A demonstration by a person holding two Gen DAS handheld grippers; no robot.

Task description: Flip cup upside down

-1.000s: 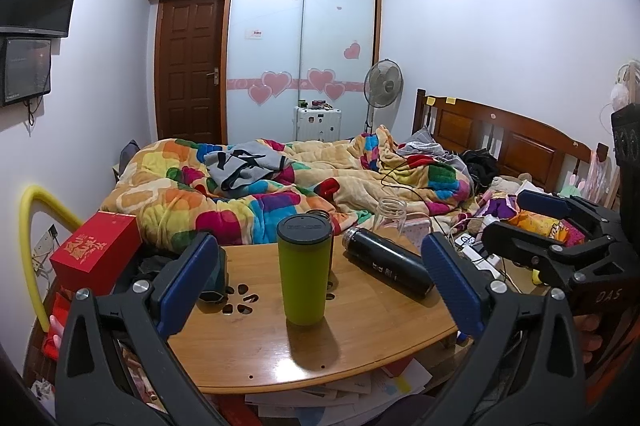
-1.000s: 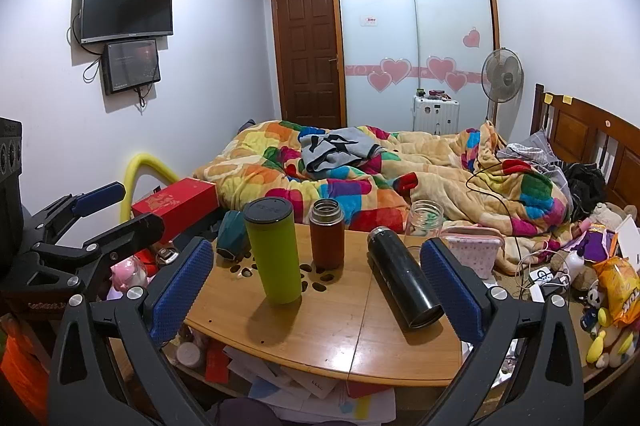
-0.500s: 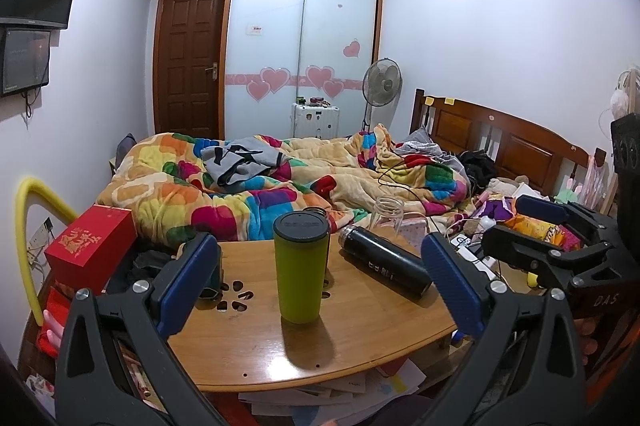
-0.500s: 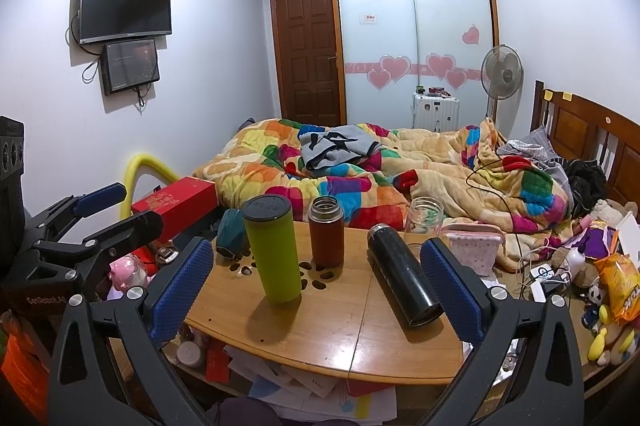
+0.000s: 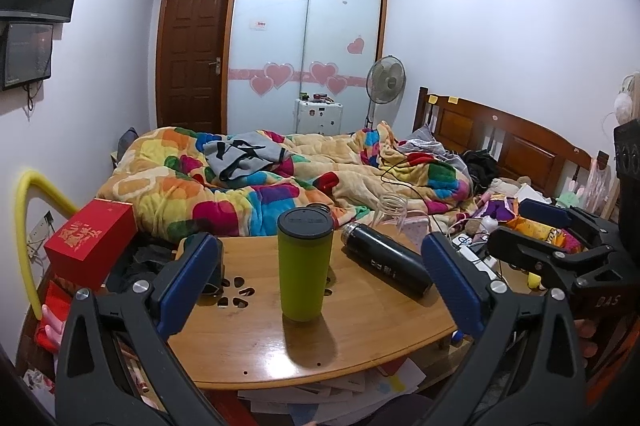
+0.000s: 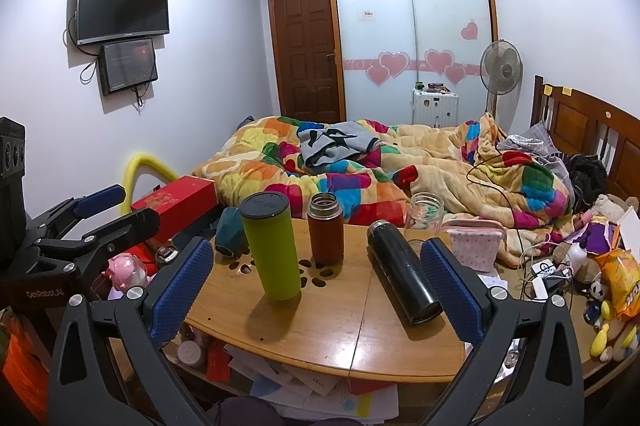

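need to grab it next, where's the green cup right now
The green cup stands upright on the table, centred in the left wrist view, with the lying black flask to its right.

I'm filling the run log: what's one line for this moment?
stage: approach | left hand-held gripper: open, empty | right hand-held gripper: open, empty | green cup: upright on table, untouched | black flask: lying on side

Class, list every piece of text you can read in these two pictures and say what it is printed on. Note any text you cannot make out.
"CenRobot.AI": on the left gripper's black body.
"DAS": on the right gripper's body, partly cut off.
Gold characters on the red box: unreadable.
White marking on the lying black flask: too small.
Lettering on the orange snack bag: blurred.
Sticker on the wardrobe door: too small.
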